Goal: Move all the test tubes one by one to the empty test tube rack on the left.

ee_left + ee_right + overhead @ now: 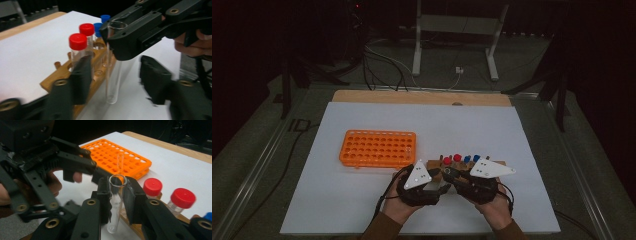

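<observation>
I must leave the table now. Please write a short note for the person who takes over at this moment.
Right gripper: shut on an open glass tube, held upright near its rim, beside the wooden rack.
Left gripper: open, jaws either side of the tube's lower part, not pressing.
Wooden rack: two red-capped tubes and blue-capped ones stand in it.
Orange rack: to the left on the white sheet, one clear tube in it.
Left to do: probably pass the tube over and place it in the orange rack.

No lettering, label or number can be read anywhere.
</observation>
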Action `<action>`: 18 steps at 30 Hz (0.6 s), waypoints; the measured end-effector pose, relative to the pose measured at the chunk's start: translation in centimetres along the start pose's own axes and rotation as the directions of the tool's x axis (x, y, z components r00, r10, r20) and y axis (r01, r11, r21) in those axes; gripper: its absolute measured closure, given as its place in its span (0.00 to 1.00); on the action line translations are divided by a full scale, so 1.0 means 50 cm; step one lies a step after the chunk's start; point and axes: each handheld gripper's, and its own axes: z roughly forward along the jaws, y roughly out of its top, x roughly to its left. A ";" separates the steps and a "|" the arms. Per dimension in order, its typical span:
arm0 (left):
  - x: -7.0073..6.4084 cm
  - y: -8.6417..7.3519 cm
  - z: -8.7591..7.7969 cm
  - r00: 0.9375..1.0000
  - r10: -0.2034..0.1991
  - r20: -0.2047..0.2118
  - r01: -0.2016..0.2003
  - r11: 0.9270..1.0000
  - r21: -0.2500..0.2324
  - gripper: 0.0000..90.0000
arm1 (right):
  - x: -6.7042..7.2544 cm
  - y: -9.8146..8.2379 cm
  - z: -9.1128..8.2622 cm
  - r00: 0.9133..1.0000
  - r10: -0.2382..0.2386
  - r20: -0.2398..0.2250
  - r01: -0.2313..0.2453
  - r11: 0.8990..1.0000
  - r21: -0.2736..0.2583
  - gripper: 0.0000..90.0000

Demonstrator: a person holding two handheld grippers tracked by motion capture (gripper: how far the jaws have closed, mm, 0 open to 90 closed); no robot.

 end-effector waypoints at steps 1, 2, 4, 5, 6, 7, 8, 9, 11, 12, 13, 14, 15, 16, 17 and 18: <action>0.001 -0.002 0.001 1.000 -0.005 0.012 0.005 1.000 0.004 0.61 | 0.001 0.000 0.001 1.000 0.001 -0.002 -0.001 1.000 0.001 0.85; 0.002 -0.003 0.001 1.000 -0.007 0.017 0.007 1.000 0.008 0.66 | 0.001 0.000 0.001 1.000 0.000 -0.005 0.000 1.000 0.001 0.85; 0.004 -0.005 0.002 0.999 -0.011 0.031 0.010 1.000 0.010 0.73 | 0.002 0.000 0.001 1.000 0.002 -0.012 -0.002 1.000 -0.002 0.85; 0.004 -0.006 0.002 0.999 -0.011 0.032 0.010 1.000 0.010 0.75 | 0.002 0.000 0.002 1.000 0.002 -0.013 -0.002 1.000 -0.001 0.85; 0.005 -0.006 0.002 0.999 -0.010 0.033 0.010 1.000 0.009 0.77 | 0.003 0.000 0.002 1.000 0.001 -0.016 -0.001 1.000 0.000 0.85; 0.007 -0.007 0.001 0.999 -0.012 0.036 0.012 1.000 0.009 0.80 | 0.002 -0.001 0.002 1.000 -0.003 -0.018 0.003 1.000 -0.001 0.85; 0.009 -0.007 -0.001 0.999 -0.019 0.042 0.019 1.000 0.004 0.82 | 0.003 -0.001 0.002 1.000 -0.005 -0.022 0.005 1.000 -0.003 0.85; 0.010 -0.008 -0.002 0.999 -0.024 0.045 0.024 1.000 0.001 0.82 | 0.003 -0.001 0.002 1.000 -0.003 -0.025 0.003 1.000 -0.006 0.85; 0.011 -0.008 -0.003 0.999 -0.018 0.044 0.018 1.000 0.000 0.83 | 0.003 -0.001 0.001 1.000 -0.003 -0.028 0.002 1.000 -0.009 0.85; 0.010 -0.008 -0.003 0.999 -0.017 0.044 0.017 1.000 0.000 0.84 | 0.003 -0.001 0.001 1.000 -0.003 -0.029 0.003 1.000 -0.010 0.85; 0.010 -0.008 -0.003 0.999 -0.016 0.043 0.016 1.000 0.000 0.84 | 0.004 -0.001 0.001 1.000 -0.005 -0.029 0.005 1.000 -0.010 0.85; 0.010 -0.008 -0.003 0.999 -0.014 0.042 0.014 1.000 0.000 0.85 | 0.004 -0.001 0.001 1.000 -0.006 -0.029 0.005 1.000 -0.010 0.85; 0.010 -0.008 -0.003 0.999 -0.012 0.040 0.012 1.000 -0.001 0.85 | 0.003 -0.001 0.001 1.000 -0.004 -0.031 0.003 1.000 -0.010 0.85; 0.010 -0.008 -0.004 0.999 -0.011 0.039 0.011 1.000 -0.001 0.85 | 0.003 -0.001 0.001 1.000 -0.003 -0.031 0.002 1.000 -0.012 0.85; 0.009 -0.008 -0.004 0.999 -0.009 0.036 0.009 1.000 -0.001 0.85 | 0.003 -0.001 0.001 1.000 -0.003 -0.031 0.002 1.000 -0.013 0.85; 0.009 -0.007 -0.004 0.999 -0.007 0.034 0.007 1.000 -0.003 0.85 | 0.003 -0.001 0.001 0.999 -0.003 -0.032 0.002 1.000 -0.015 0.85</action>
